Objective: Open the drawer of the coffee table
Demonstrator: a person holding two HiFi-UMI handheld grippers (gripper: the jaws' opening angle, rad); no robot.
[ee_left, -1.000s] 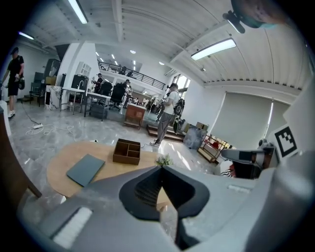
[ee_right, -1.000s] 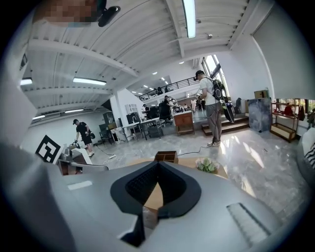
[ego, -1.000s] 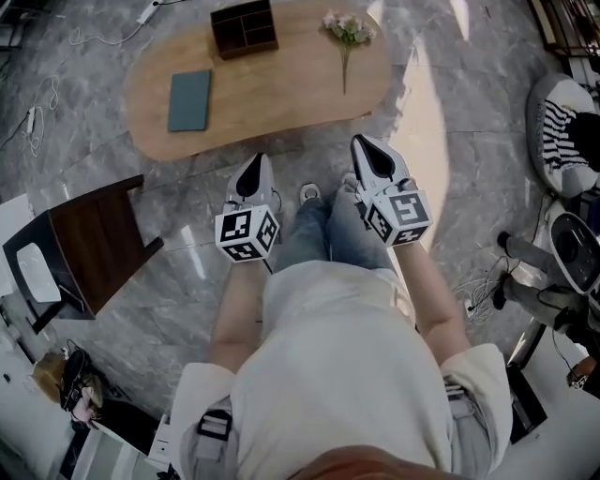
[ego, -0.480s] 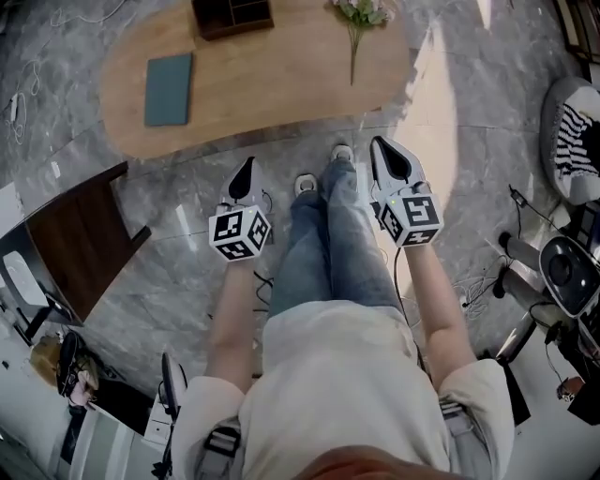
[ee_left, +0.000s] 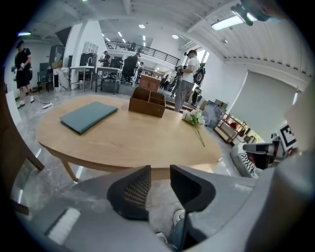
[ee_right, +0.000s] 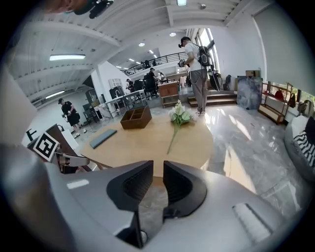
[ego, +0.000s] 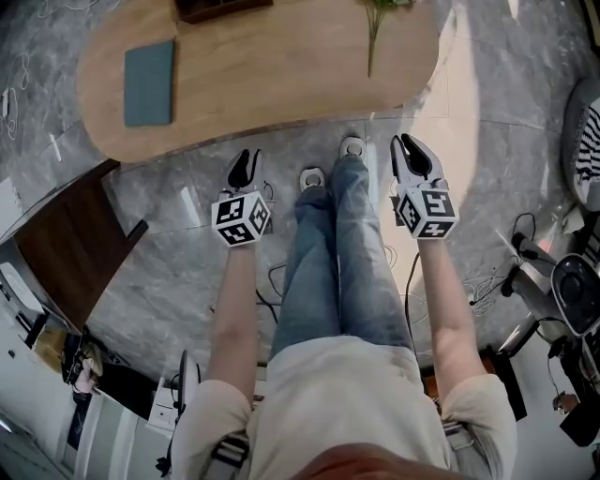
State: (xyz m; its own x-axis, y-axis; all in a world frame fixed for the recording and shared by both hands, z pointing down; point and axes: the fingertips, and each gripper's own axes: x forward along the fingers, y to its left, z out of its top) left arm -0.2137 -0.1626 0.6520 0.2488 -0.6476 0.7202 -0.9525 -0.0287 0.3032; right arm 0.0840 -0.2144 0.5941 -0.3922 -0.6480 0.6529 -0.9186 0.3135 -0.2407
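Note:
The oval wooden coffee table fills the top of the head view; I cannot make out a drawer front in any view. On it lie a teal book, a brown organiser box and a flower sprig. My left gripper and right gripper hang side by side just short of the table's near edge, either side of the person's jeans and shoes. Both pairs of jaws are opening, a narrow gap showing with nothing between them. Both gripper views look across the tabletop.
A dark brown piece of furniture stands left of the person. Cables and grey equipment crowd the floor at right, by a striped cushion. Marble floor lies between the grippers and the table. People stand far behind the table.
Both grippers have sunk toward the floor and look smaller. The table has slid toward the top of the head view, with the box now cut off. The legs stretch out longer.

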